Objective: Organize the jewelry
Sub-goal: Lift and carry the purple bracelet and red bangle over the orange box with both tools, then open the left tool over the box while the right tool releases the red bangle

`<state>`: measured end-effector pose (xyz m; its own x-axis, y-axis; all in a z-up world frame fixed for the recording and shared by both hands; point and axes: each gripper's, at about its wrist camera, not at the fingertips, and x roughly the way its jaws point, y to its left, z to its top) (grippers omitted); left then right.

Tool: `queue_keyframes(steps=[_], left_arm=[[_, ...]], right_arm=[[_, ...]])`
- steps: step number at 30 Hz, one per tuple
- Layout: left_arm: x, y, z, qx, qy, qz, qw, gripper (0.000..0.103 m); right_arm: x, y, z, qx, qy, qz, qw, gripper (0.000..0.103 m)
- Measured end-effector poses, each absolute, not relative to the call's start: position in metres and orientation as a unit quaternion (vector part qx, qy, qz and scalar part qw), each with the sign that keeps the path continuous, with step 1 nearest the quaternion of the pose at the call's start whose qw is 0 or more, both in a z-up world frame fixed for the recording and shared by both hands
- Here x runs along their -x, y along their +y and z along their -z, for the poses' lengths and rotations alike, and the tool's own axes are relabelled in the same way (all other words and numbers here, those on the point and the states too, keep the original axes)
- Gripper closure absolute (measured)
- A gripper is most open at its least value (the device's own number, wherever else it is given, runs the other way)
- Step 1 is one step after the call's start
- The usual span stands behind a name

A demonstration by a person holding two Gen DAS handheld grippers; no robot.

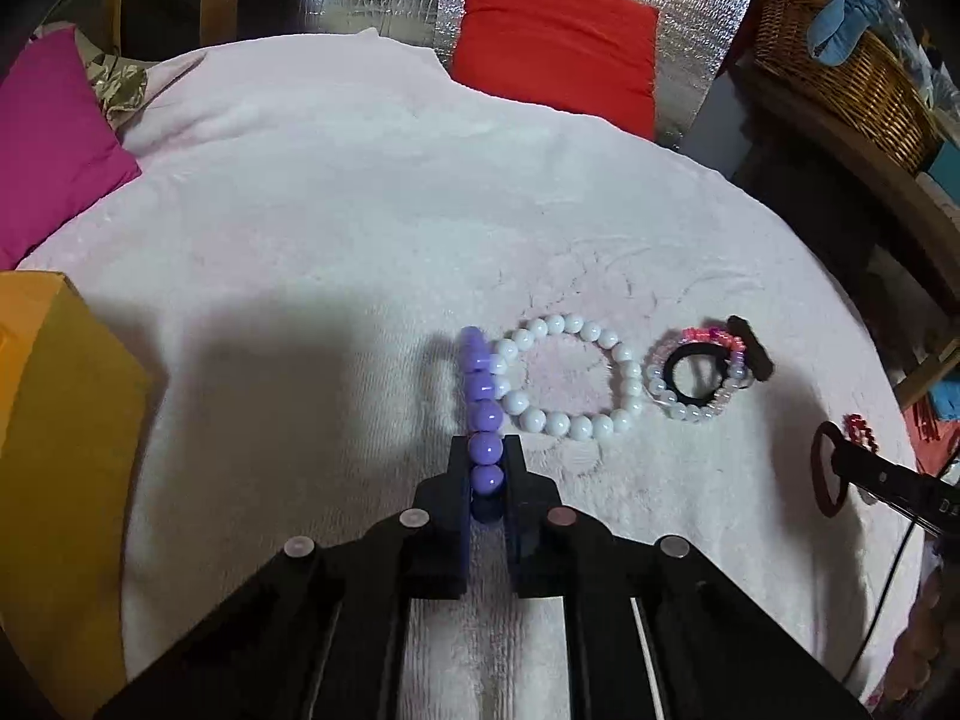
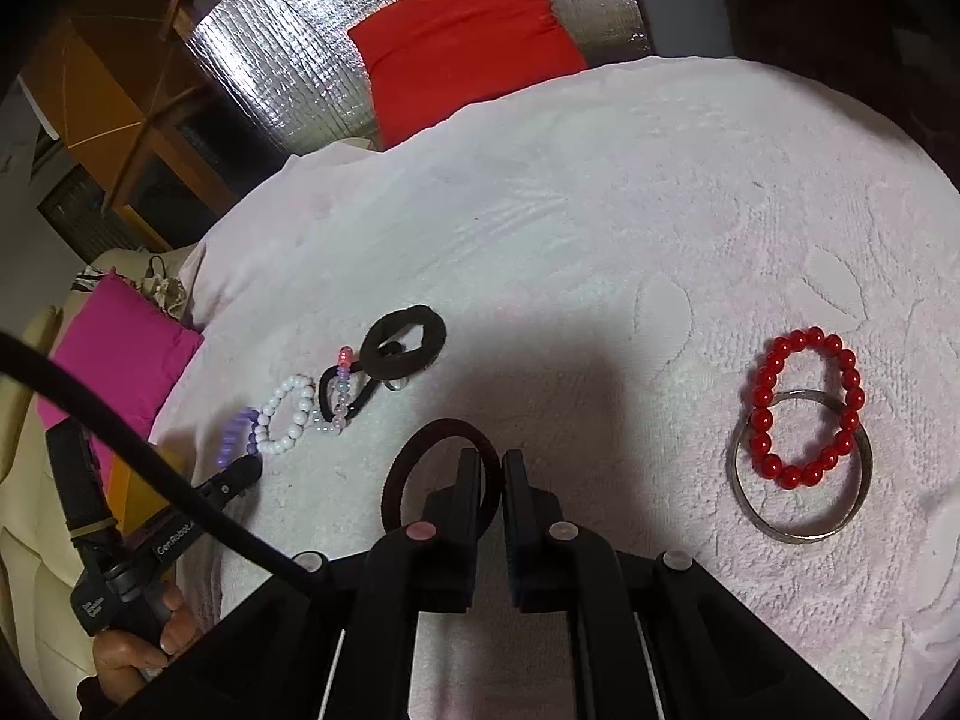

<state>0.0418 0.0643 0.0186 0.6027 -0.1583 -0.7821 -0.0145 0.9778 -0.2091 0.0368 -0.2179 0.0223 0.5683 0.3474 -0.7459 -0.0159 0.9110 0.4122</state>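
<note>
My left gripper is shut on a purple bead bracelet, held on edge, its far end against a white bead bracelet on the pale pink towel. Right of it lie a pink-and-clear bead bracelet and a black hair tie. My right gripper is shut on a dark maroon hair tie. A red bead bracelet lies over a silver bangle at the right. A wide black scrunchie lies beyond the black tie.
A yellow box stands at the towel's left edge. A magenta cushion lies far left, a red cushion at the back against silver foil. A wicker basket sits on a shelf at the right.
</note>
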Motion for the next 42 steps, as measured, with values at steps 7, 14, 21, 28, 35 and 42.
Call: queue_keyframes(steps=[7,14,21,28,35,42], left_arm=[[-0.018,0.068,-0.04,0.095,0.419,0.051,0.901,0.094],[0.035,0.072,-0.096,0.089,0.352,0.056,0.93,0.093],[0.079,0.106,-0.124,0.075,0.315,-0.03,0.946,0.093],[0.115,0.183,-0.106,0.115,0.346,-0.168,0.916,0.094],[0.134,0.232,-0.075,0.131,0.401,-0.221,0.879,0.093],[0.134,0.249,-0.057,0.119,0.434,-0.234,0.862,0.093]], right_arm=[[-0.031,-0.209,-0.032,-0.178,0.443,-0.114,0.871,0.095],[-0.025,-0.187,-0.043,-0.176,0.426,-0.143,0.876,0.095],[-0.006,-0.137,-0.06,-0.177,0.409,-0.199,0.873,0.095],[0.012,-0.054,-0.088,-0.15,0.385,-0.286,0.865,0.095],[0.021,0.042,-0.087,-0.113,0.394,-0.346,0.844,0.095],[0.021,0.107,-0.069,-0.065,0.413,-0.361,0.834,0.095]])
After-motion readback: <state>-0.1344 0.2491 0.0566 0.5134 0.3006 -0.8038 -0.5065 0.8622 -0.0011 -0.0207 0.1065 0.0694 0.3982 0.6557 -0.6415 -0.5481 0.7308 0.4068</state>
